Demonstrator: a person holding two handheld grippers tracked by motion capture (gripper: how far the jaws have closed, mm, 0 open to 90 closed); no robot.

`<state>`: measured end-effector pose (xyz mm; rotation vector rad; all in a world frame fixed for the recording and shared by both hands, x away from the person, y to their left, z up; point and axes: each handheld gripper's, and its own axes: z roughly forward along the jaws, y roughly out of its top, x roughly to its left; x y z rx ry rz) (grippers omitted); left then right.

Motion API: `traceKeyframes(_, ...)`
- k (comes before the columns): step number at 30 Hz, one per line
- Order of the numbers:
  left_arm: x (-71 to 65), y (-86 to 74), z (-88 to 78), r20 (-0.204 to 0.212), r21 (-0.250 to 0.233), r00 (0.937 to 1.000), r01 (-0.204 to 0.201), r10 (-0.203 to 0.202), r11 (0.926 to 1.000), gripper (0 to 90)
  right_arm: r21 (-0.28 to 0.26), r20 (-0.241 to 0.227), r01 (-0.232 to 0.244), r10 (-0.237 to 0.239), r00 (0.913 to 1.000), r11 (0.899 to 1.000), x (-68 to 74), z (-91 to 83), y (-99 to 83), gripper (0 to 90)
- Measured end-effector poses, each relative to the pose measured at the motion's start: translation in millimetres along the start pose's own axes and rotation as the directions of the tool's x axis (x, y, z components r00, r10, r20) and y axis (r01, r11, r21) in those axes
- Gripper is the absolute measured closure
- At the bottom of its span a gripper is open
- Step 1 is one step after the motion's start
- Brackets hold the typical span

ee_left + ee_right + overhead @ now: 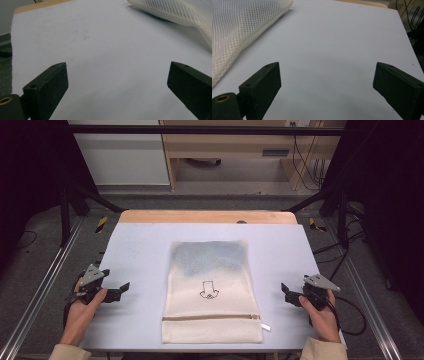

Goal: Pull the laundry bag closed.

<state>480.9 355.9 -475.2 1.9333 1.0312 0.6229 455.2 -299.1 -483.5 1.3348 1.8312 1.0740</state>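
A cream mesh laundry bag (pixel 211 287) lies flat in the middle of the table, zipper near its front end, a small black drawing on it and something bluish inside its far half. My left gripper (pixel 121 290) rests on the table left of the bag, open with nothing between its jaws (pixel 117 82). My right gripper (pixel 286 294) rests to the right of the bag, open and empty too (pixel 327 80). The bag's mesh edge (pixel 180 12) shows at the upper right of the left gripper view, and the bag (pixel 237 27) fills the upper left of the right gripper view.
The pale blue-white table top (pixel 140 250) has a wooden strip (pixel 207 216) along its far edge. Metal rails (pixel 40 290) run down both sides. Cables (pixel 350 315) trail off the right gripper. Wooden furniture (pixel 230 150) stands beyond the table.
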Motion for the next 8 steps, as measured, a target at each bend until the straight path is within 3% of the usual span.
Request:
traceKeyframes(3, -2.2, -1.2, 5.7, 0.003, 0.043, 0.9999, -0.011, 0.011, 0.999, 3.1, 0.008, 0.008, 0.009, -0.009, 0.9999, 1.0, 1.2, 0.8, 0.3, 8.4)
traceKeyframes(8, -2.1, -1.1, 6.0, 0.0, 0.042, 1.0, -0.005, 0.005, 0.9991, 3.2, 0.02, 0.013, 0.021, -0.021, 0.9997, 1.0, 1.7, 2.2, 0.7, 8.3)
